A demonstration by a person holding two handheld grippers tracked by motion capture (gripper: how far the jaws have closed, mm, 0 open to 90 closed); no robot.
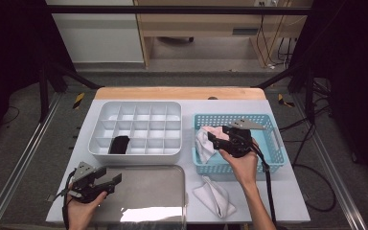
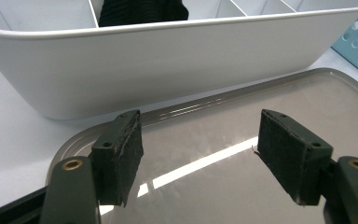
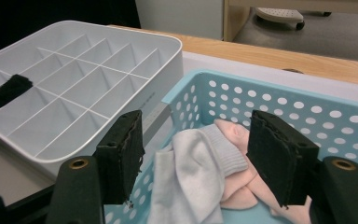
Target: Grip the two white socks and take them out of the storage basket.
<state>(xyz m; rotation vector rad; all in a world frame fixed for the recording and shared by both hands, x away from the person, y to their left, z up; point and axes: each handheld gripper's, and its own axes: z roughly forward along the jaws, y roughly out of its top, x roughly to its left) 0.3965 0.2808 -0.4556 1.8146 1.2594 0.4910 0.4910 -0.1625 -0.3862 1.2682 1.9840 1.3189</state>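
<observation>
We hold our right gripper (image 3: 196, 158) wide open above the grey sock (image 3: 191, 177) in the blue basket (image 3: 307, 107). Our left gripper (image 2: 200, 154) hangs wide open and empty over the steel tray (image 2: 261, 107)

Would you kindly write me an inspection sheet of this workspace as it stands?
Surface: white table, wooden far edge.
Job's things: blue basket holding a grey-white sock and pink sock; white divided organizer with one black sock; white sock on the table.
Clutter: metal tray, bare.
Grippers: left gripper open over the tray; right gripper open over the basket.
Cables: right gripper's cable trails back.
Surroundings: floor cables, wooden furniture behind.
</observation>
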